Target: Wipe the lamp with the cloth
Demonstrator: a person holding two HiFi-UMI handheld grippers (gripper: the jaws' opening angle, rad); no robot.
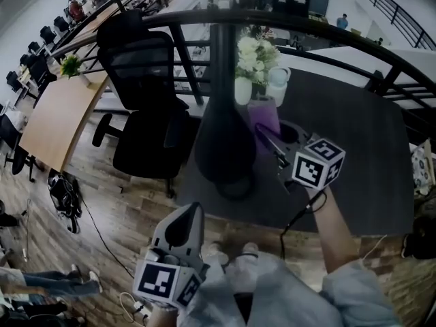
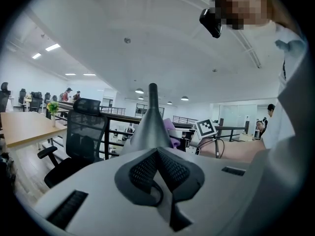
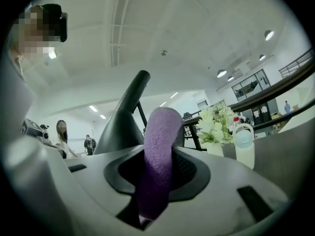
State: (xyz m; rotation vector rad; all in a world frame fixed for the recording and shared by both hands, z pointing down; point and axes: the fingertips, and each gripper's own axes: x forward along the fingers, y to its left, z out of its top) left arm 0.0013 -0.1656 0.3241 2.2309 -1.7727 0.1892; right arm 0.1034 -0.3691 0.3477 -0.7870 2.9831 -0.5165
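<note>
Open-plan office with a wood-plank floor [image 1: 129, 203]; a dark metal railing [image 1: 191, 16] curves behind a dark table [image 1: 368, 135]. A black mesh office chair [image 1: 146, 80] stands just beside the table's left edge, with a light wooden desk [image 1: 58, 118] carrying a small potted plant [image 1: 70, 65] further left, and a black cable [image 1: 102, 240] trails across the floor. The ceiling [image 2: 147, 33] is white, lit by strip lights [image 2: 52, 47] and round downlights [image 2: 184, 98], with glass partitions [image 2: 236, 114] at the far end.

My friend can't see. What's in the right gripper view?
The right gripper is shut on a purple cloth that sticks up between its jaws. Behind it rises the dark lamp, with white flowers and a bottle to its right.
</note>
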